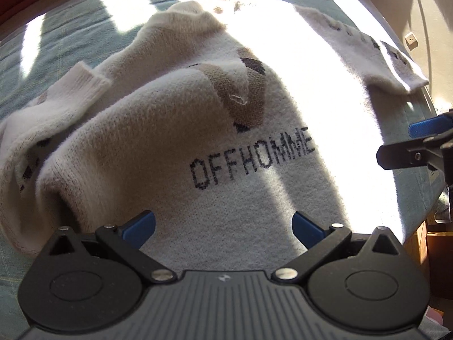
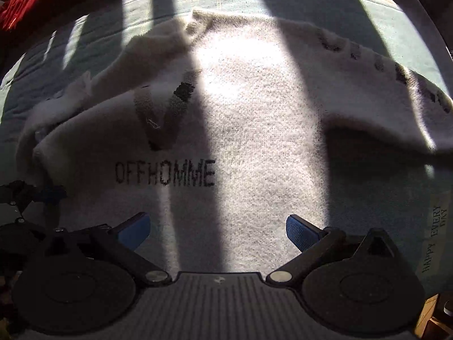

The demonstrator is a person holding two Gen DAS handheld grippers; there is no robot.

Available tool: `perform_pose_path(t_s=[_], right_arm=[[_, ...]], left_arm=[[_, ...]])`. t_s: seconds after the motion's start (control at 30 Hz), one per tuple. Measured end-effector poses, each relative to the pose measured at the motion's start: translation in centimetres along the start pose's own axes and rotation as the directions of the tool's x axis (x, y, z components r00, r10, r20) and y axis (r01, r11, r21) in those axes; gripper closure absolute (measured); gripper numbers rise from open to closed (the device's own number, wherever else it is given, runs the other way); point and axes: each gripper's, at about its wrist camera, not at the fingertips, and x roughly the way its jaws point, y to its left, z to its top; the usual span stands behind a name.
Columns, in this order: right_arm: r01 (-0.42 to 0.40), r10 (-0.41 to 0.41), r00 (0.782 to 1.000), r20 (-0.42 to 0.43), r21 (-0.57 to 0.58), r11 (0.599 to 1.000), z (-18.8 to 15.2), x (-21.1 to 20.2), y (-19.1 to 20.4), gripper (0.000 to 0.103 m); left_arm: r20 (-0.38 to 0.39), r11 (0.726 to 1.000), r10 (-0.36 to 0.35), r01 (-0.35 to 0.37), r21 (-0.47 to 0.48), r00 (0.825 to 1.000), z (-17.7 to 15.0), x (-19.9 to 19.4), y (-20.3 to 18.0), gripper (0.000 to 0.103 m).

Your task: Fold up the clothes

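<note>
Both grippers, left [image 1: 223, 228] and right [image 2: 218, 231], hover spread wide above the cream sweater [image 1: 175, 141].

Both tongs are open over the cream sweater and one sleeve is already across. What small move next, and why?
Probably bring the right tongs to the outstretched sleeve of the cream knitted sweater and pinch it: that sleeve lies spread on the pale green bedcover, while the other sleeve is folded in. Left tongs are open, holding nothing.
</note>
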Motion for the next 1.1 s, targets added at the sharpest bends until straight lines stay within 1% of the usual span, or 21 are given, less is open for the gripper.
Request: perform_pose_path(t_s=[0.07,0.17,0.33,0.4,0.47,0.5,0.57,0.63,0.67,0.73,0.8,0.87,0.93,1.03,1.1], right_arm=[[-0.003,0.003,1.0,0.006,-0.03,1.0,1.0,0.2,-0.4,0.0],[-0.016,0.017,1.0,0.013,-0.038,0.999,2.8,1.2,-1.4,0.0],[-0.006,0.008,0.997,0.08,-0.035,0.999,5.3,3.5,-2.5,0.0],[-0.024,0.027,0.993,0.117,-0.027,0.999,5.9,4.6,-2.8,0.0],[-0.072,0.073,0.988,0.132,-0.014,0.997,6.2,6.2,-3.3,0.0],[-0.092,0.092,0.986,0.136,-0.007,0.996,6.1,6.9,-3.5,0.0],[-0.104,0.102,0.985,0.136,0.008,0.995,5.3,8.4,-4.1,0.0],[-0.1,0.097,0.988,0.123,0.022,0.995,3.7,9.8,-4.9,0.0],[-0.1,0.097,0.986,0.135,0.018,0.995,2.7,10.1,-5.3,0.0],[-0.114,0.118,0.975,0.186,-0.036,0.993,0.8,10.0,-5.7,0.0],[-0.101,0.118,0.974,0.194,-0.096,0.99,-0.2,10.0,-5.7,0.0],[-0.095,0.115,0.975,0.188,-0.114,0.989,-0.4,9.9,-5.7,0.0],[-0.107,0.12,0.979,0.167,-0.086,0.991,0.2,10.0,-5.9,0.0],[-0.108,0.112,0.987,0.117,-0.046,0.993,1.4,10.5,-6.0,0.0],[-0.107,0.108,0.989,0.104,-0.014,0.994,1.9,10.6,-6.1,0.0]], left_arm=[[0.006,1.0,0.018,-0.018,0.003,1.0,1.1,0.3,-0.5,0.001],[0.024,1.0,0.01,-0.01,-0.005,1.0,2.2,1.0,-0.4,0.001],[0.03,1.0,-0.007,0.007,0.003,1.0,4.3,3.4,-0.6,0.001],[0.037,1.0,-0.017,0.017,0.015,0.999,4.8,4.4,-0.8,0.001],[0.051,0.999,-0.026,0.025,0.023,0.998,4.8,5.3,-0.9,0.001],[0.058,0.999,-0.028,0.027,0.024,0.998,4.7,5.8,-0.9,0.001],[0.063,0.999,-0.032,0.032,0.016,0.998,4.1,6.7,-0.7,0.001],[0.086,0.999,-0.028,0.025,0.038,0.996,2.9,7.1,-0.9,0.001],[0.097,0.999,-0.026,0.022,0.049,0.995,2.2,7.3,-0.9,0.001],[0.092,0.995,-0.011,0.002,0.103,0.996,1.5,7.4,-1.5,0.001],[0.089,0.987,0.004,-0.018,0.158,0.996,0.9,7.4,-2.1,0.001],[0.086,0.977,0.019,-0.036,0.211,0.996,0.2,7.5,-2.7,0.001],[0.063,0.976,0.018,-0.031,0.216,0.998,0.5,7.5,-2.7,0.001],[0.051,0.987,-0.004,-0.004,0.159,0.999,1.1,7.5,-2.1,0.001],[0.048,0.987,0.005,-0.013,0.163,0.999,1.0,7.5,-2.3,0.001]])
